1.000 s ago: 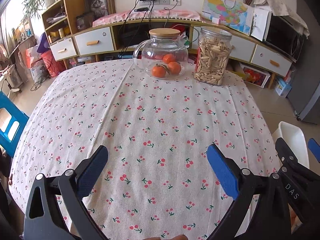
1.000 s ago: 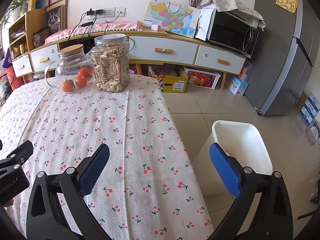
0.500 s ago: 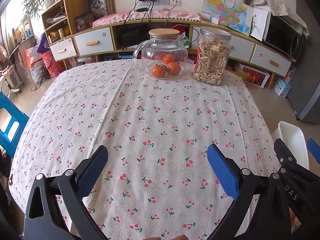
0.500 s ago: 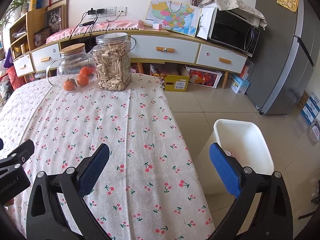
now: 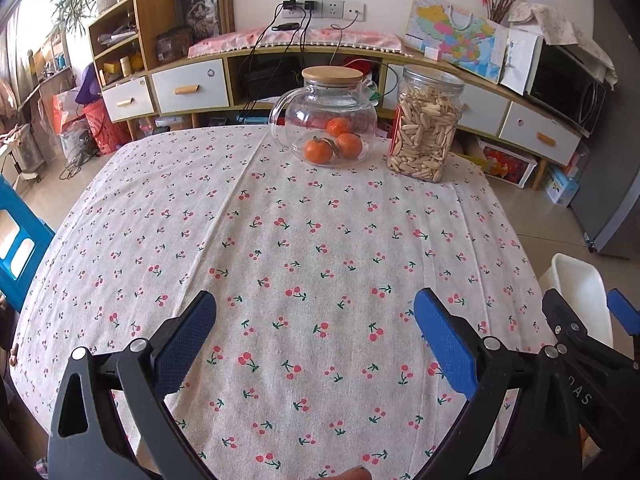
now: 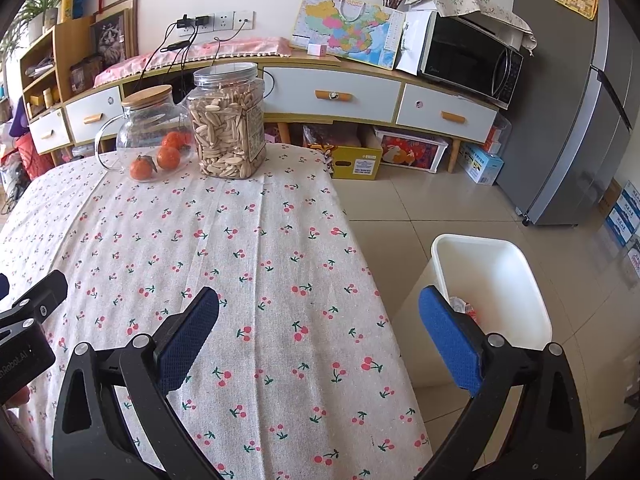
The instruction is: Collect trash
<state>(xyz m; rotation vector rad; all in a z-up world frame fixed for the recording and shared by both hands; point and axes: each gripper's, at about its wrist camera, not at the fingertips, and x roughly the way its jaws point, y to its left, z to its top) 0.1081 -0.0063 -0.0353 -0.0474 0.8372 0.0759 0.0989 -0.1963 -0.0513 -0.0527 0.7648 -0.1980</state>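
Note:
My left gripper (image 5: pixel 316 320) is open and empty above the near part of the cherry-print tablecloth (image 5: pixel 304 240). My right gripper (image 6: pixel 320 320) is open and empty over the table's right edge. A white trash bin (image 6: pixel 516 264) stands on the floor right of the table, with crumpled trash (image 6: pixel 462 308) inside. The bin's rim also shows in the left wrist view (image 5: pixel 576 276), behind the right gripper's body (image 5: pixel 576 344). I see no loose trash on the cloth.
A glass teapot (image 5: pixel 328 120) with three oranges and a clear jar of seeds (image 5: pixel 424 128) stand at the table's far edge. A sideboard (image 6: pixel 340 92), microwave (image 6: pixel 468 60) and fridge (image 6: pixel 580 120) line the back and right. A blue chair (image 5: pixel 16 240) is at left.
Both grippers stay open and empty. The right wrist view has shifted slightly, so the bin and jar sit a bit further right in it. The left view is nearly unchanged.

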